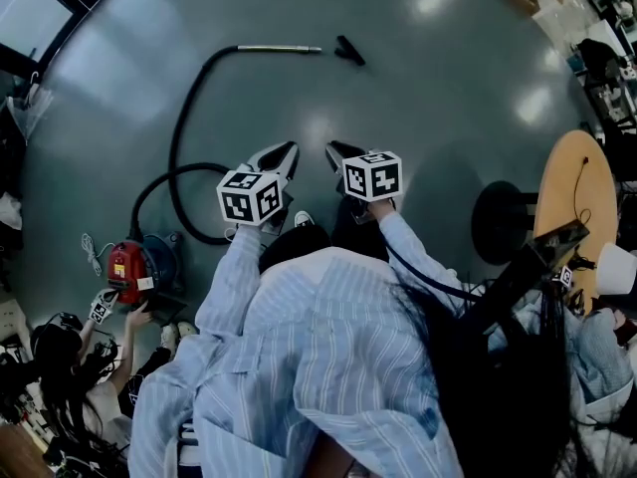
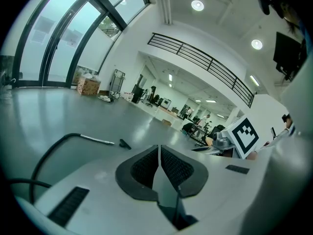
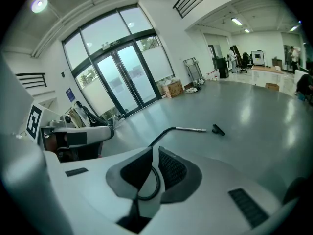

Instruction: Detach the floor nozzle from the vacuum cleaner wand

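— How many grippers are you running?
— Two. The left gripper (image 1: 289, 149) is showing jaws pressed together, the right gripper (image 1: 333, 150) jaws all but touching, both pinching nothing.
— And the vacuum?
— One floor nozzle (image 1: 349, 51) is lying just beyond one wand (image 1: 279, 48), apart from it. One hose (image 1: 184, 118) is curving to one red canister (image 1: 127, 265).

Around the metal wand (image 1: 281, 48) the grey floor (image 1: 428, 98) lies open on every side, broken only by the black nozzle (image 1: 348, 50) just off its tip, the black hose (image 1: 184, 118) curving from its other end, and a round wooden counter (image 1: 587, 182) well apart.
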